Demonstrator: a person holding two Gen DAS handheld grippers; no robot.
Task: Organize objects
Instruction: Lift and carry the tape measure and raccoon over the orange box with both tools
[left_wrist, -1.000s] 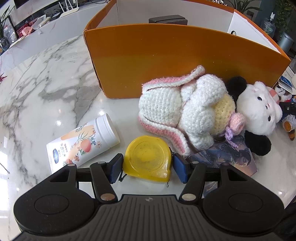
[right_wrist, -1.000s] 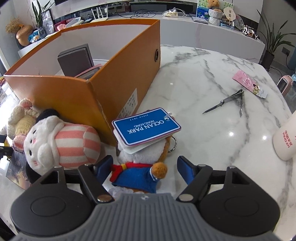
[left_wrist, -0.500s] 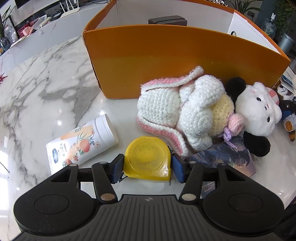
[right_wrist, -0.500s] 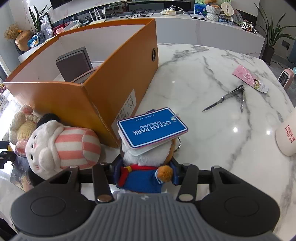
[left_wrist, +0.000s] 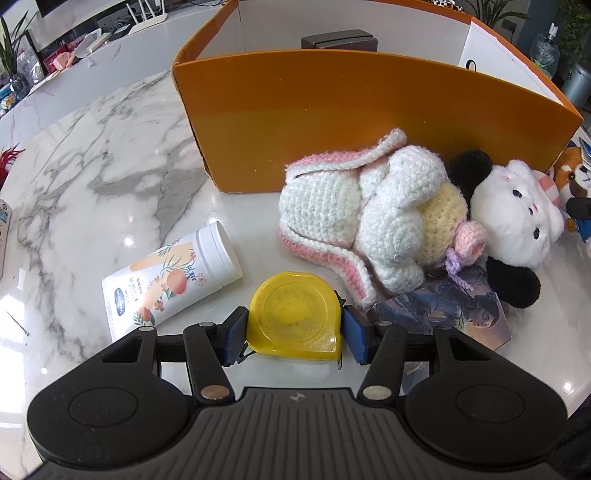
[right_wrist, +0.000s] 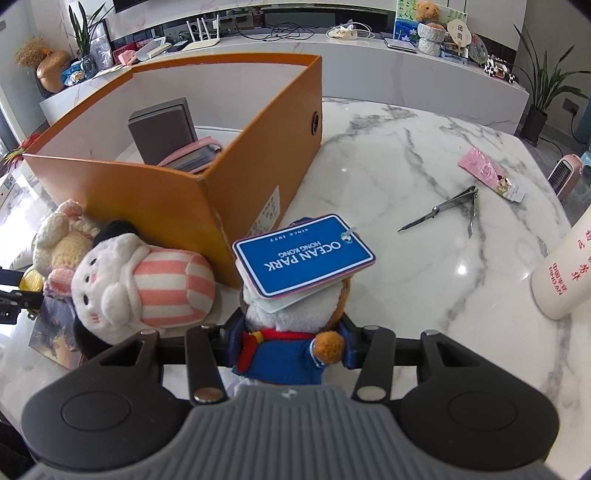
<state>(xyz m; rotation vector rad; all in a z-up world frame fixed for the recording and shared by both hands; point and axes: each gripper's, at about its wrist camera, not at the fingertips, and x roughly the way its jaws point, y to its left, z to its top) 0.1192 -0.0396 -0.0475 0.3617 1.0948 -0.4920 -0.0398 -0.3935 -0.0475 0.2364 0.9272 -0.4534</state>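
My left gripper (left_wrist: 293, 334) is shut on a yellow tape measure (left_wrist: 295, 320) lying on the marble table; both blue pads press its sides. My right gripper (right_wrist: 291, 349) is shut on a small plush toy in a blue sailor outfit (right_wrist: 284, 345), whose blue "Ocean Park" tag (right_wrist: 303, 256) lies over its head. The big orange box (right_wrist: 177, 201) stands open-topped just behind both. A crocheted white-and-pink bunny (left_wrist: 354, 218) and a white plush with a pink striped body (right_wrist: 140, 288) lie against the box's front wall.
A white tube with fruit print (left_wrist: 170, 280) lies left of the tape measure. A picture card (left_wrist: 450, 306) sits under the plush toys. Inside the box stand a grey box (right_wrist: 162, 131) and a pink case. Nail clippers (right_wrist: 448, 208), a pink sachet (right_wrist: 491, 179) and a cream bottle (right_wrist: 565, 277) lie to the right.
Both grippers closed: the left pads came in onto the tape measure, the right pads onto the sailor plush. The sailor plush and its tag now sit slightly higher in the right wrist view.
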